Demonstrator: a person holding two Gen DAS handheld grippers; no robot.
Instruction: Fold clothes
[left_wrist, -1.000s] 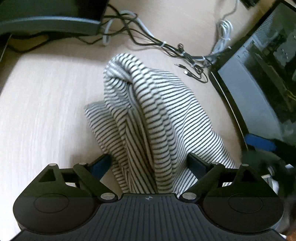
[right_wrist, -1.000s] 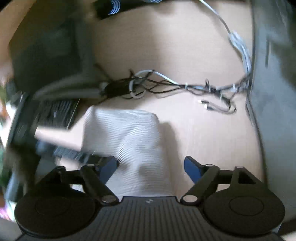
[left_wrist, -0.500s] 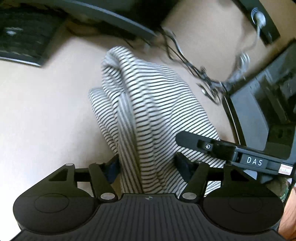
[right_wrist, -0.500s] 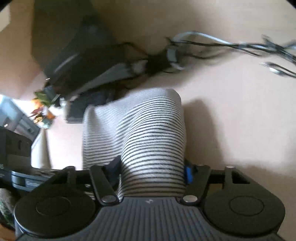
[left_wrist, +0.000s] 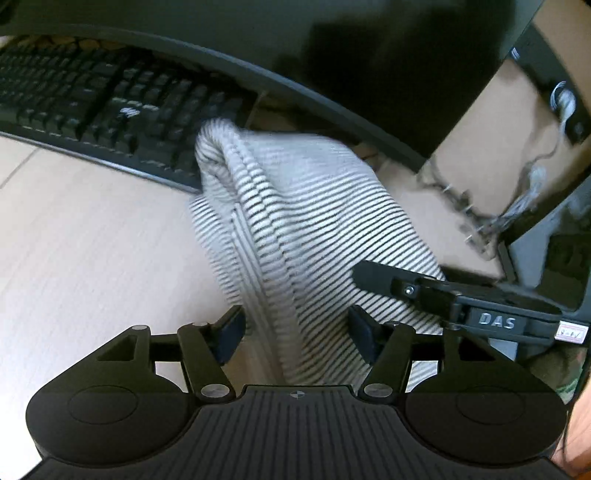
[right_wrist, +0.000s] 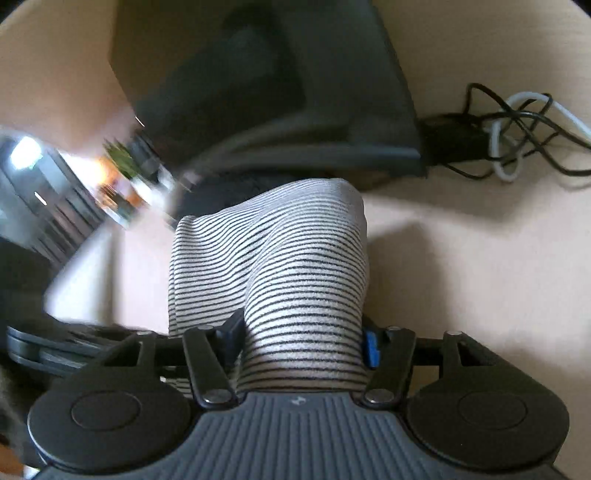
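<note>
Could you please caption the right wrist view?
Right gripper clamps bunched striped garment above the desk, cables behind.

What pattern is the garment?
Thin dark stripes on off-white garment; clearest in the right wrist view.

The right gripper (right_wrist: 301, 341) pinches a bunched striped garment (right_wrist: 295, 266) above the pale desk (right_wrist: 461, 258); tangled cables (right_wrist: 517, 136) lie beyond

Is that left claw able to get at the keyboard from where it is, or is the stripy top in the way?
Probably not: the left claw has the striped top bunched between its fingers, and the cloth drapes over the near edge of the keyboard straight ahead.
</note>
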